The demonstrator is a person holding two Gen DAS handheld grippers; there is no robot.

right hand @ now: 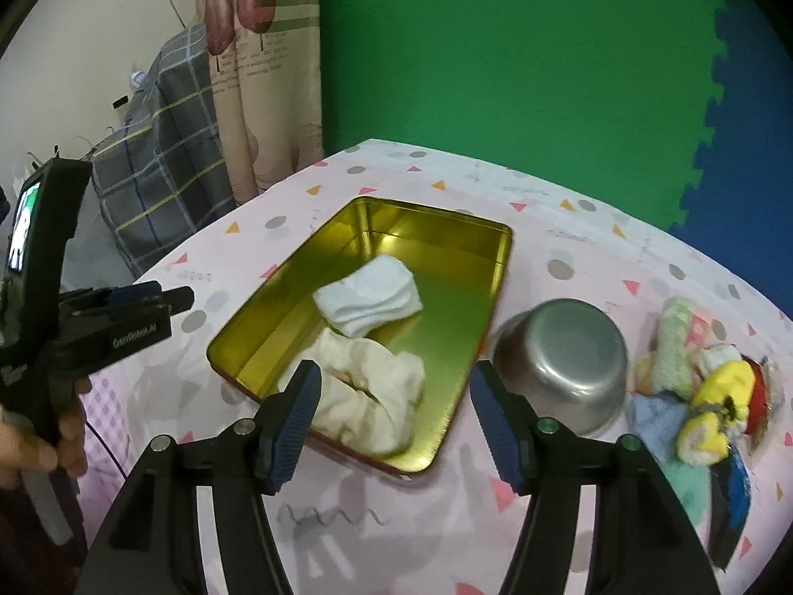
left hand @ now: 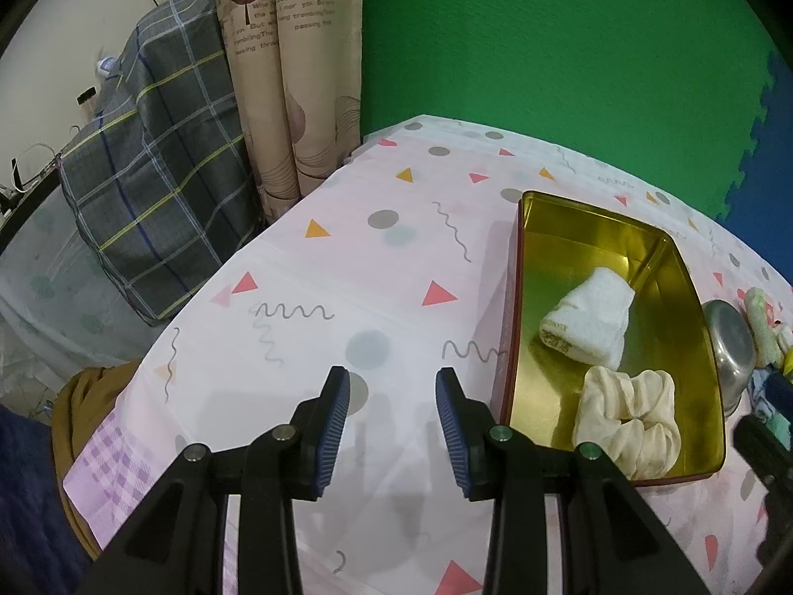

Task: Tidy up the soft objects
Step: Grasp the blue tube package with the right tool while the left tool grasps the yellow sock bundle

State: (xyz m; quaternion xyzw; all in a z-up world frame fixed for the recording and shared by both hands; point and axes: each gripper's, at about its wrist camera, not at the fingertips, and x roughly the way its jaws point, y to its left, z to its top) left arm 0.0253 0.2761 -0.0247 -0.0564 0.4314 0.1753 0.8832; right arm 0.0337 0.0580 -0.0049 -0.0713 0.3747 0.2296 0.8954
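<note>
The left gripper (left hand: 392,426) hung parted and empty over the patterned tablecloth (left hand: 347,267). Beside it the gold tin (right hand: 297,297) held a folded white terry cloth (right hand: 369,300) and a ruffled cream scrunchie (right hand: 369,396). The right gripper (right hand: 394,421), wide open and empty, likely needed to swing past the steel bowl (right hand: 562,364) to the fluffy pile (right hand: 694,386).

You see tin (right hand: 277,317): glossy gold metal | towel (right hand: 369,300): white terry cloth | scrunchie (left hand: 627,419): cream crinkled fabric | bowl (right hand: 565,372): brushed steel | tablecloth (left hand: 347,267): smooth printed sheet | your pads (left hand: 333,426): ribbed blue rubber
</note>
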